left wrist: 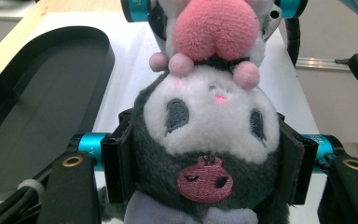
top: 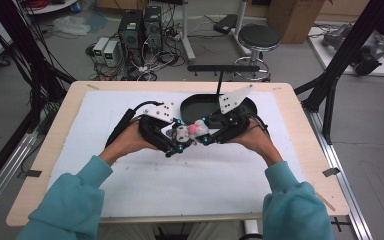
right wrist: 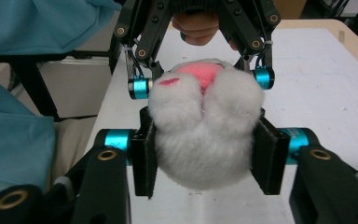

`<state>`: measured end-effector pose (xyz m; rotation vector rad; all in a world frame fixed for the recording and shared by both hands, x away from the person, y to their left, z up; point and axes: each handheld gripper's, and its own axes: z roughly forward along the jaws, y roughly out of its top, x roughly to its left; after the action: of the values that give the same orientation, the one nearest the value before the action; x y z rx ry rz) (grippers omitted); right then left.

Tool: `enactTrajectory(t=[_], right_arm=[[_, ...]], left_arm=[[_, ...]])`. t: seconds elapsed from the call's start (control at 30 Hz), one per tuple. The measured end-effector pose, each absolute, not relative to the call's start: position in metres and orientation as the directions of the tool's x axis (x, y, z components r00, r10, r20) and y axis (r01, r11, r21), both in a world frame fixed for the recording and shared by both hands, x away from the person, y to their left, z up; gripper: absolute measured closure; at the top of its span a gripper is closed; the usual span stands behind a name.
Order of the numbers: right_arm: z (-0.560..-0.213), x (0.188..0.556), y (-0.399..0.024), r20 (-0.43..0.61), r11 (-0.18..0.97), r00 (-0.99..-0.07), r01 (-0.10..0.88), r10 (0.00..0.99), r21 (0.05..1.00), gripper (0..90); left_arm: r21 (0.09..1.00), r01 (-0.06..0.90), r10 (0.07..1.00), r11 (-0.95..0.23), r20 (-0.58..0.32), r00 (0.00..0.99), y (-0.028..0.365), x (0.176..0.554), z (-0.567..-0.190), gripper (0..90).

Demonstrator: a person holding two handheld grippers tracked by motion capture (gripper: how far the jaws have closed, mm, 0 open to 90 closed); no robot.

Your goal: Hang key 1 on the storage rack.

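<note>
Left gripper [top: 172,145] clamps the dark head of a small plush toy [top: 187,132], its pads pressing both cheeks in the left gripper view, where the embroidered pink skull sits between the jaws. The toy hangs just above the white mat [top: 180,185], at the middle of the table, right in front of the black tray [top: 195,104]. On its other side, the right gripper [top: 207,136] grips the toy's white, fluffy rear end, pads dented into the fur. Judging by this, the toy is held between both tools, mid handover or about to be carried. The next move probably calls for one gripper to release cleanly before the other lifts toward the tray.
</note>
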<state>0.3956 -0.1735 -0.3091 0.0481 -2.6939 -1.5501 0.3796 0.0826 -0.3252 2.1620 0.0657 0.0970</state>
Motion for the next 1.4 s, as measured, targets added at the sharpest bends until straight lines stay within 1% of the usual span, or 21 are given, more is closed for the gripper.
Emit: enactTrajectory(t=[0.13,0.3,0.33,0.4,0.43,0.47,0.53,0.6,0.73,0.87,0.97,1.0,1.03,1.1,1.13,1.2,1.23,1.27,1.33,1.37,1.4], right_arm=[[-0.307,0.395,-0.175,-0.001,0.495,-0.999,-0.018,-0.034,0.869,55.3],[-0.305,0.393,-0.177,-0.010,0.494,-1.000,-0.020,-0.023,0.869,55.5],[-0.304,0.393,-0.177,-0.011,0.496,-1.000,-0.018,-0.017,0.868,55.5],[-0.304,0.392,-0.178,-0.016,0.496,-1.000,-0.018,-0.010,0.868,55.5],[-0.303,0.393,-0.182,-0.014,0.496,-1.000,-0.009,0.005,0.868,55.5],[-0.302,0.393,-0.184,-0.015,0.493,-1.000,-0.008,0.011,0.870,55.5],[-0.300,0.393,-0.188,-0.023,0.481,-0.999,-0.005,0.033,0.877,55.5],[-0.299,0.393,-0.193,-0.010,0.472,-0.999,0.014,0.048,0.881,55.5],[-0.299,0.393,-0.205,-0.022,0.456,-0.994,0.030,0.108,0.890,55.4],[-0.304,0.393,-0.221,-0.002,0.420,-0.984,0.075,0.180,0.904,55.4],[-0.306,0.394,-0.231,0.016,0.404,-0.970,0.117,0.244,0.907,55.2],[-0.306,0.394,-0.231,0.016,0.404,-0.970,0.117,0.244,0.907,55.2],[-0.307,0.394,-0.238,0.028,0.384,-0.957,0.142,0.289,0.913,55.1],[-0.309,0.394,-0.245,0.028,0.365,-0.943,0.155,0.332,0.918,55.1],[-0.309,0.394,-0.249,0.023,0.359,-0.934,0.159,0.356,0.920,55.2],[-0.309,0.394,-0.257,0.024,0.337,-0.917,0.171,0.399,0.926,55.2],[-0.309,0.394,-0.257,0.024,0.337,-0.917,0.171,0.399,0.926,55.2],[-0.307,0.394,-0.264,0.017,0.319,-0.891,0.180,0.453,0.931,55.2],[-0.307,0.395,-0.266,0.015,0.308,-0.883,0.179,0.469,0.934,55.2],[-0.305,0.395,-0.272,0.015,0.283,-0.858,0.186,0.514,0.941,55.1],[-0.304,0.394,-0.274,0.012,0.272,-0.847,0.183,0.531,0.945,55.1]], left_arm=[[0.839,0.008,0.088,-0.544,0.047,0.995,0.083,0.380,-0.325,33.7],[0.846,-0.026,0.077,-0.533,0.079,0.994,0.083,0.380,-0.325,27.4],[0.850,-0.029,0.080,-0.526,0.084,0.993,0.083,0.379,-0.325,24.6],[0.855,-0.028,0.095,-0.518,0.089,0.991,0.083,0.379,-0.325,12.1],[0.867,-0.008,0.147,-0.497,0.093,0.985,0.084,0.378,-0.325,5.9],[0.876,-0.004,0.161,-0.483,0.093,0.983,0.086,0.378,-0.325,1.7],[0.889,-0.002,0.163,-0.459,0.087,0.983,0.093,0.379,-0.325,1.7],[0.895,0.005,0.166,-0.447,0.077,0.983,0.095,0.378,-0.325,1.7],[0.916,0.039,0.248,-0.399,0.067,0.966,0.117,0.375,-0.325,1.7],[0.936,0.061,0.335,-0.347,0.063,0.940,0.141,0.371,-0.327,1.7],[0.948,0.075,0.388,-0.309,0.053,0.920,0.159,0.368,-0.327,1.7],[0.948,0.075,0.388,-0.309,0.053,0.920,0.159,0.368,-0.327,1.7],[0.953,0.075,0.413,-0.294,0.056,0.909,0.172,0.365,-0.328,1.7],[0.954,0.077,0.422,-0.289,0.055,0.905,0.178,0.364,-0.329,1.7],[0.954,0.085,0.449,-0.287,0.056,0.892,0.189,0.362,-0.331,1.7],[0.958,0.089,0.477,-0.272,0.054,0.877,0.201,0.360,-0.333,1.7],[0.958,0.089,0.477,-0.272,0.054,0.877,0.201,0.360,-0.333,1.7],[0.961,0.093,0.493,-0.260,0.050,0.868,0.206,0.358,-0.335,1.7],[0.961,0.105,0.513,-0.255,0.043,0.858,0.213,0.356,-0.337,1.7],[0.963,0.101,0.522,-0.251,0.047,0.851,0.217,0.353,-0.340,1.7],[0.963,0.101,0.524,-0.252,0.047,0.850,0.219,0.352,-0.341,1.7]])
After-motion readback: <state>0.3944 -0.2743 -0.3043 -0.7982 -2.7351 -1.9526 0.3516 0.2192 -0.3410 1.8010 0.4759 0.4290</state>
